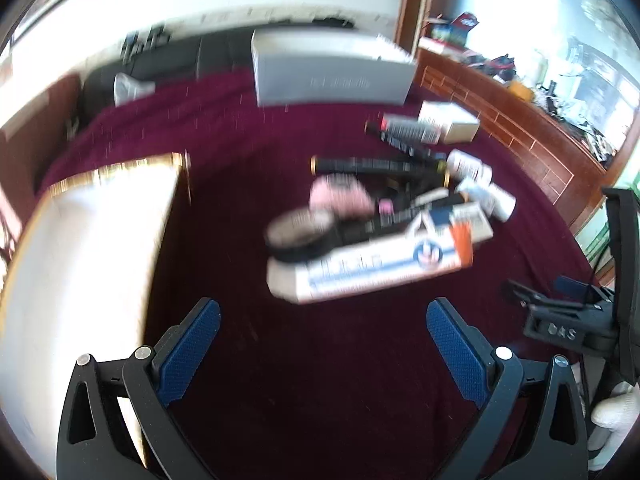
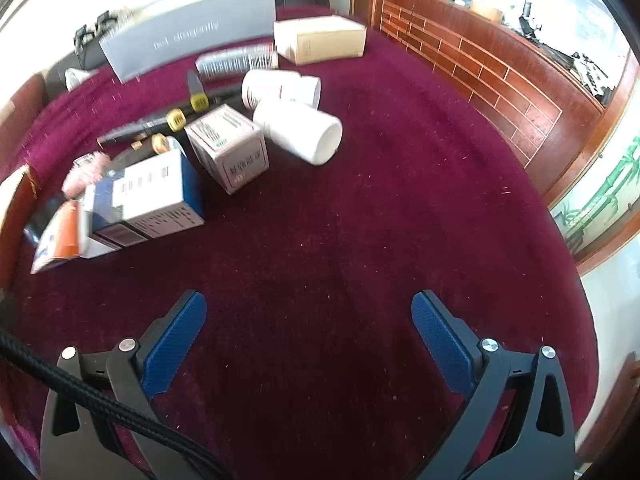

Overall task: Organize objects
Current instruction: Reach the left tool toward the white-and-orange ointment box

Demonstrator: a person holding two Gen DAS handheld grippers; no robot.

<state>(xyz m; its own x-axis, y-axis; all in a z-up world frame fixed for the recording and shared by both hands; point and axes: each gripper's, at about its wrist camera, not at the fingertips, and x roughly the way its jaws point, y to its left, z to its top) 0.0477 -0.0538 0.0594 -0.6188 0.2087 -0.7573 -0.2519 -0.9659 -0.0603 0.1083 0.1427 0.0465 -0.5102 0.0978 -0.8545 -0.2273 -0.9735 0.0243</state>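
Note:
A heap of small items lies on a dark red cloth (image 2: 360, 220). In the left wrist view, a long white and blue box (image 1: 372, 268) lies nearest, with a black round tin (image 1: 300, 236), a pink item (image 1: 340, 196) and black pens (image 1: 380, 166) behind it. My left gripper (image 1: 322, 320) is open and empty, short of that box. In the right wrist view, two white bottles (image 2: 300, 128) lie on their sides beside a small pink box (image 2: 230, 146) and a blue and white box (image 2: 152, 200). My right gripper (image 2: 308, 316) is open and empty over bare cloth.
A grey carton (image 1: 332, 72) stands at the back of the table, also in the right wrist view (image 2: 188, 28). A cream box (image 2: 320, 38) lies beside it. A white gold-edged tray or box (image 1: 88, 248) sits at the left. Wooden panelling (image 2: 480, 68) runs along the right.

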